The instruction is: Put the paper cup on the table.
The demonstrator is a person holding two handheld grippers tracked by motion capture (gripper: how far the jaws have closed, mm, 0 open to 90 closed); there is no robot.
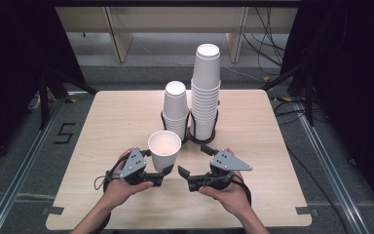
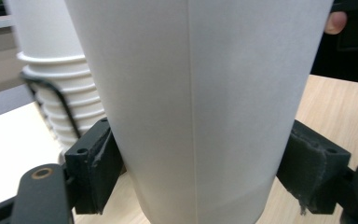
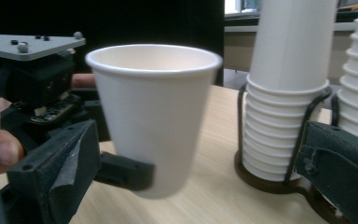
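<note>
While the right gripper [image 1: 191,170] stands released alongside, the left gripper [image 1: 161,174] grasps the paper cup [image 1: 164,148].

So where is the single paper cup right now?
In the high view, the single cup sits in the left claw, just in front of the shorter cup stack.
</note>
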